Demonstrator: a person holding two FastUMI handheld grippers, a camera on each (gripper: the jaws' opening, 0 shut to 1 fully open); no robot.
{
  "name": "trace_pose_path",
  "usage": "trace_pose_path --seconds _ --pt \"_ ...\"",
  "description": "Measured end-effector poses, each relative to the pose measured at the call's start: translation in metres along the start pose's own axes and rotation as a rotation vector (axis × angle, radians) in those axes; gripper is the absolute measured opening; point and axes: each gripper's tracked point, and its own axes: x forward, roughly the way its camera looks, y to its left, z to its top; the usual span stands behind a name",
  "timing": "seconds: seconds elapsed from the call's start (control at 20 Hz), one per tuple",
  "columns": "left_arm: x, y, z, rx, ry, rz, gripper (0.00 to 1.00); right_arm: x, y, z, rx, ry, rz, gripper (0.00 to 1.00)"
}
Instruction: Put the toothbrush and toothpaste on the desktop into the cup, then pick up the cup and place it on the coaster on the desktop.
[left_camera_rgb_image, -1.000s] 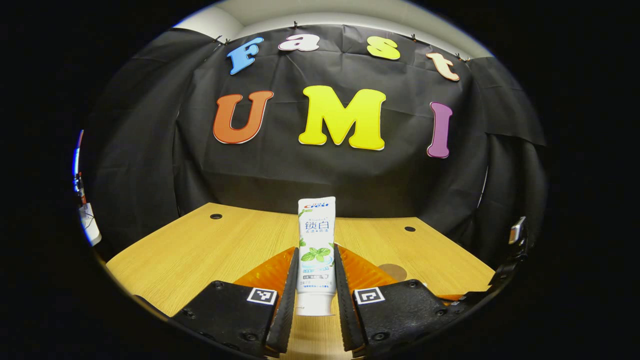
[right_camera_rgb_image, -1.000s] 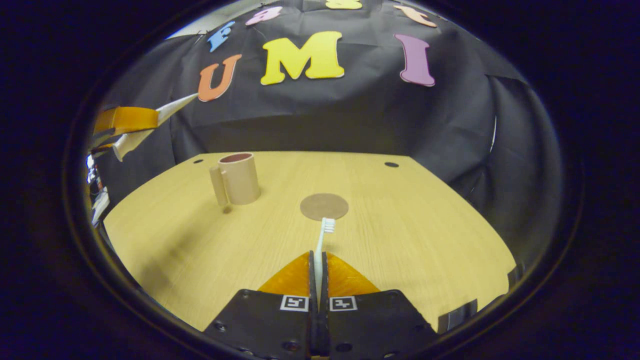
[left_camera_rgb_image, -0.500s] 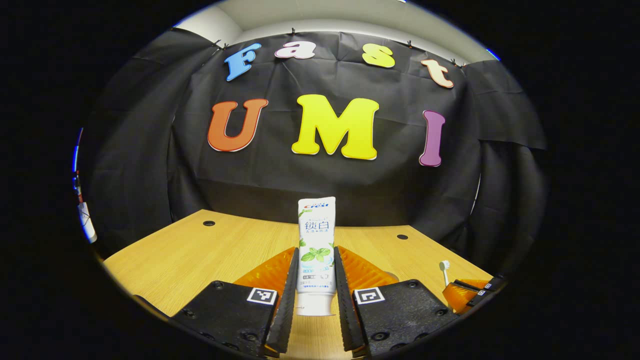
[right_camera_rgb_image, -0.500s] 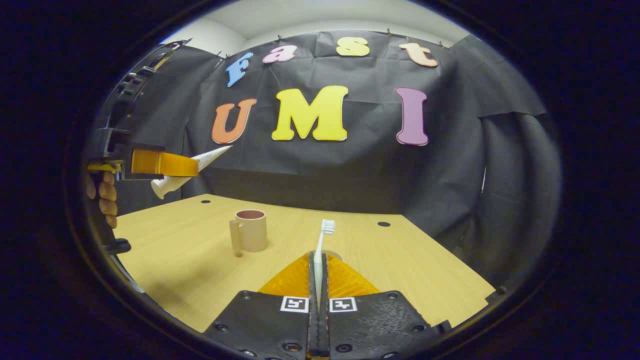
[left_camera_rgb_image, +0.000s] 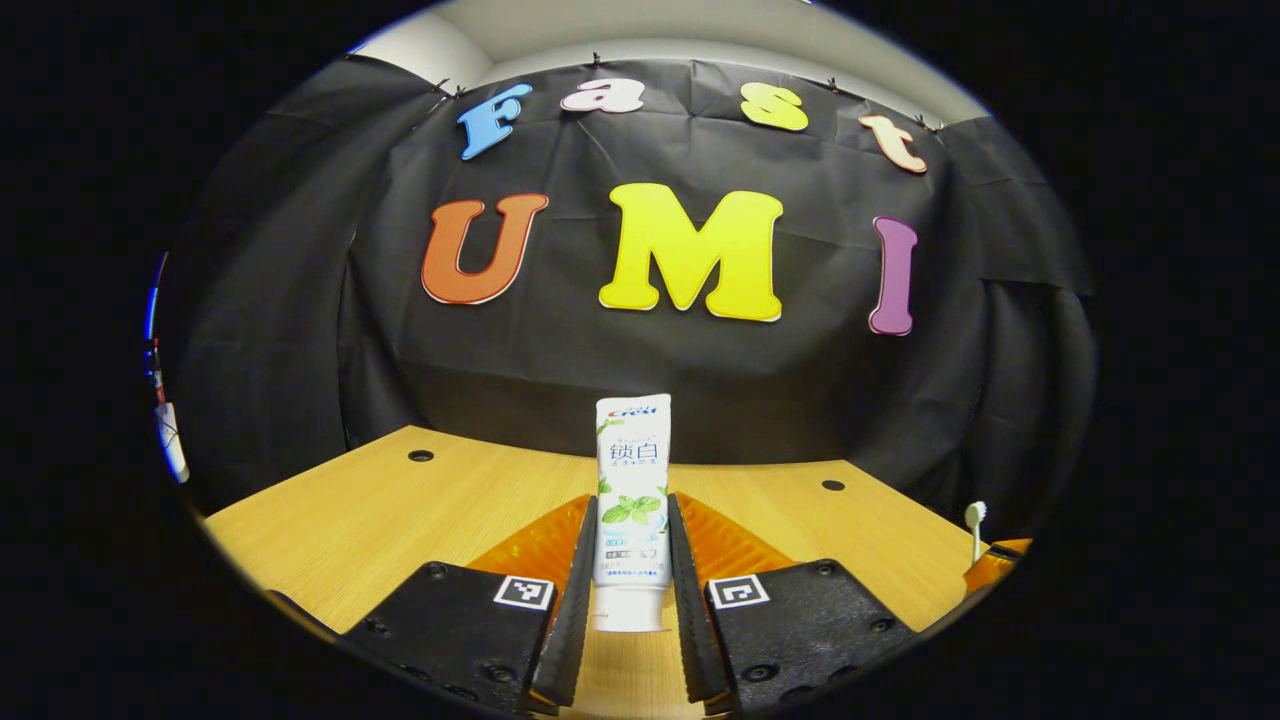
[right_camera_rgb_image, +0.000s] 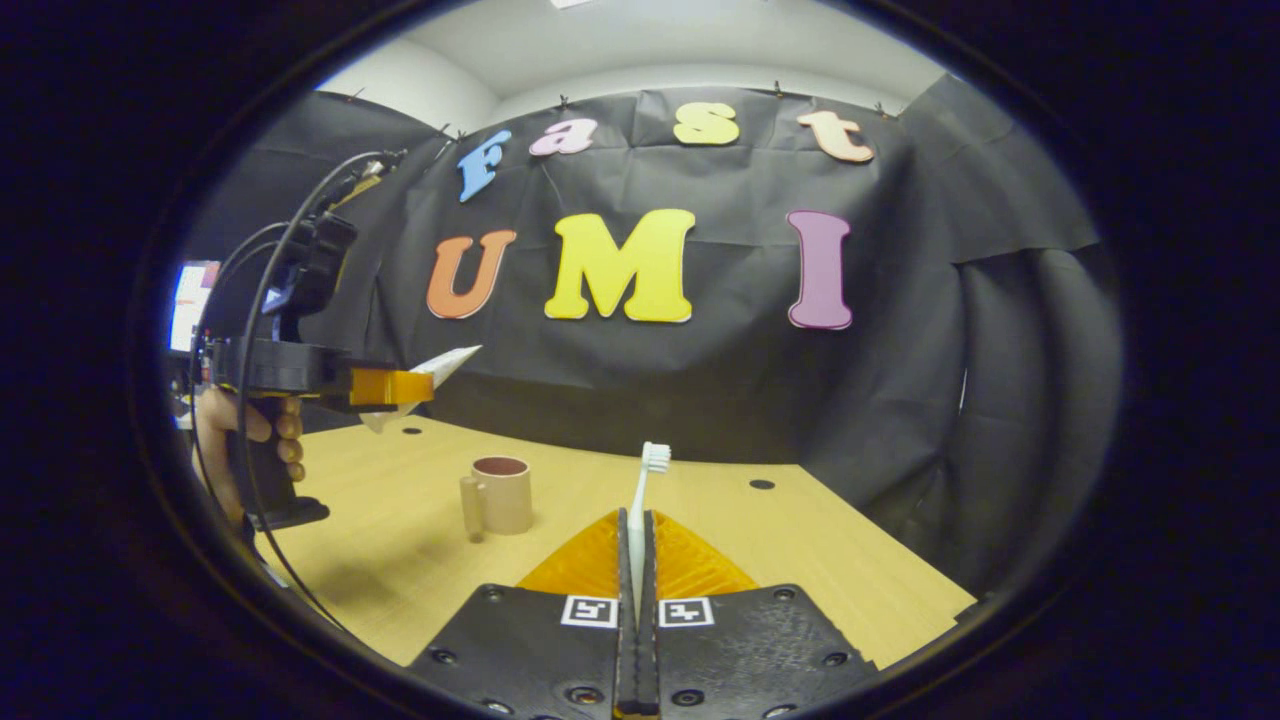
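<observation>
Holding toothpaste (left_camera_rgb_image: 632, 500) upright in left gripper (left_camera_rgb_image: 630, 590) fingers, toothbrush (right_camera_rgb_image: 640, 510) pinched in right gripper (right_camera_rgb_image: 636, 600), both above worktop (right_camera_rgb_image: 400, 560). Risking a tipped cup (right_camera_rgb_image: 500, 494) if either strikes its rim; narrow mouth, light body.

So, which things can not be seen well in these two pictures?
- Coaster: in the right gripper view, the right claw and toothbrush cover the desk where it would lie.
- Cup: its inside is too small and dark to judge.
- Toothpaste: in the left gripper view its cap end sits low between the left claw fingers.
- Toothpaste in the right gripper view: small, partly behind the claw.
</observation>
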Motion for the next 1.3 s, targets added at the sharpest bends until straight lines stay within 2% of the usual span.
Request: trace_pose_path --seconds 0.05,0.1,0.25,0.65,0.85,0.9,0.95,1.15,1.3 --pt "0.009 -0.002 0.000 0.008 -0.005 -0.005 0.42 0.000 -0.003 0.000 0.007 0.001 -0.003 0.02" --pt "0.017 -0.005 -0.001 0.007 -0.007 -0.017 0.42 0.000 -0.004 0.001 0.019 0.000 -0.004 0.00" --pt "0.033 -0.020 -0.009 -0.044 -0.014 -0.073 0.42 0.008 -0.009 0.012 0.028 -0.024 -0.007 0.00" --pt "0.067 -0.025 -0.037 -0.070 0.018 -0.098 0.43 0.037 0.000 0.046 0.069 -0.095 0.031 0.00" --pt "0.078 -0.034 -0.040 -0.023 0.012 -0.124 0.43 0.042 0.001 0.029 0.086 -0.059 0.047 0.00" --pt "0.080 -0.034 -0.041 -0.022 0.012 -0.122 0.51 0.042 -0.002 0.025 0.085 -0.053 0.042 0.00" --pt "0.080 -0.035 -0.042 -0.027 0.015 -0.130 0.44 0.043 -0.004 0.023 0.087 -0.049 0.042 0.02" --pt "0.077 -0.036 -0.035 -0.030 -0.008 -0.135 0.46 0.043 -0.007 0.012 0.097 -0.026 0.041 0.00" --pt "0.077 -0.039 -0.031 -0.008 -0.022 -0.133 0.41 0.044 -0.006 0.013 0.093 -0.025 0.039 0.00"
